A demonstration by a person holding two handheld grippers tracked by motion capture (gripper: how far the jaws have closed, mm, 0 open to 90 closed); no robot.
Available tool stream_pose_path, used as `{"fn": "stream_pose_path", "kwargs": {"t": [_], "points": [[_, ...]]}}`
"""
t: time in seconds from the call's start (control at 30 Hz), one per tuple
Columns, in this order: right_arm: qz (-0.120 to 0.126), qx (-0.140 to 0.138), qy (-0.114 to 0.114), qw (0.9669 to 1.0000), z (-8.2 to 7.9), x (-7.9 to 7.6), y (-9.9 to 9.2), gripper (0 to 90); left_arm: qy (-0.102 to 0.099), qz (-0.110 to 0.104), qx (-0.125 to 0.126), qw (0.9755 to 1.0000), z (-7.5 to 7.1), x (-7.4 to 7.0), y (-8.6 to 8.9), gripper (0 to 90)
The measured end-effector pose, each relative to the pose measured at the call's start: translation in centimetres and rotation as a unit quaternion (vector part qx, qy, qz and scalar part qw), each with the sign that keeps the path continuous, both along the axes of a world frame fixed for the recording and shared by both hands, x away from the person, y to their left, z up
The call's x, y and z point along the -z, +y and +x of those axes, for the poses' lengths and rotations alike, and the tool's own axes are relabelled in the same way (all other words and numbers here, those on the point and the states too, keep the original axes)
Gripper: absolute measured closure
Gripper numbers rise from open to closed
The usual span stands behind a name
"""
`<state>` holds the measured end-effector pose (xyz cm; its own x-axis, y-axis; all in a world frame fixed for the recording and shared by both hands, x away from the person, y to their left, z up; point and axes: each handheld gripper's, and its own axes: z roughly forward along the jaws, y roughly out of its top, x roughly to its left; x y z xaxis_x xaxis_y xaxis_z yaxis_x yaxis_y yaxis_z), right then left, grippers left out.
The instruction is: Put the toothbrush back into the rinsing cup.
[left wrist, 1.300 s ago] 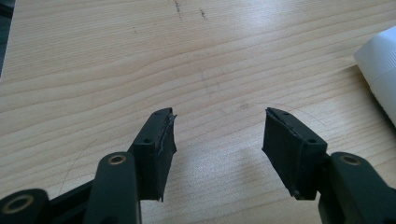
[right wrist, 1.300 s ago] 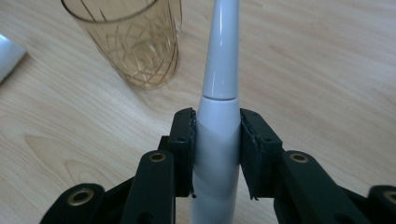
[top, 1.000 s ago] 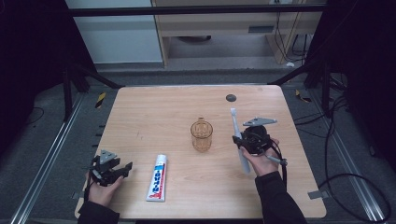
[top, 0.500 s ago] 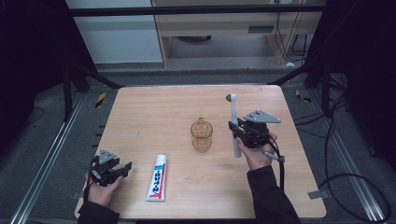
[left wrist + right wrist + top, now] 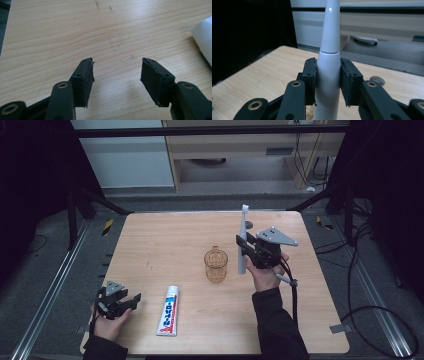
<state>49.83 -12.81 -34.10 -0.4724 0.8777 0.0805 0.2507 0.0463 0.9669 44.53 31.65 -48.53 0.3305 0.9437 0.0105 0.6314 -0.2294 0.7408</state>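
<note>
Toothbrush (image 5: 242, 240) clamped upright by right gripper (image 5: 245, 255) beside cup (image 5: 215, 264); judged light, stiff, slippery; thick handle best. Left gripper (image 5: 116, 75) open, empty.

My right gripper (image 5: 328, 80) has both black pads clamped on the thick white plastic body of an electric toothbrush (image 5: 329, 50), standing upright, neck tapering up out of frame. Light wooden tabletop (image 5: 262, 75) behind; small round dark disc (image 5: 377, 80) on it at right.
</note>
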Motion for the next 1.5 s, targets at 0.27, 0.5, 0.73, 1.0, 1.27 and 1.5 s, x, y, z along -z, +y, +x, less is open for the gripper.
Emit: {"fn": "stream_pose_path", "kwargs": {"t": [0.27, 0.5, 0.73, 1.0, 1.27, 1.5], "points": [[0.022, 0.004, -0.034, 0.9992, 0.6, -0.5, 1.5, 67.9, 0.000, -0.001, -0.001, 1.0000, 0.0, 0.0, 0.1, 42.4], [0.043, 0.004, -0.049, 0.9979, 1.6, -0.4, 2.7, 67.9, 0.000, 0.000, -0.001, 1.0000, 0.0, 0.0, 0.1, 42.5], [0.046, 0.005, -0.058, 0.9972, 2.4, 0.4, 3.5, 67.9, 0.000, -0.001, -0.002, 1.0000, 0.0, 0.0, 0.2, 42.5], [0.043, 0.001, -0.052, 0.9978, 3.0, 2.0, 4.5, 67.9, 0.000, -0.001, -0.001, 1.0000, 0.0, 0.0, 0.2, 42.5], [0.029, 0.001, -0.040, 0.9988, 3.4, 3.8, 5.1, 67.8, 0.000, 0.000, -0.001, 1.0000, 0.0, 0.0, 0.1, 42.6], [0.018, 0.004, -0.028, 0.9994, 3.7, 5.1, 5.3, 67.7, 0.000, 0.000, -0.001, 1.0000, 0.0, 0.0, 0.1, 42.5]]}}
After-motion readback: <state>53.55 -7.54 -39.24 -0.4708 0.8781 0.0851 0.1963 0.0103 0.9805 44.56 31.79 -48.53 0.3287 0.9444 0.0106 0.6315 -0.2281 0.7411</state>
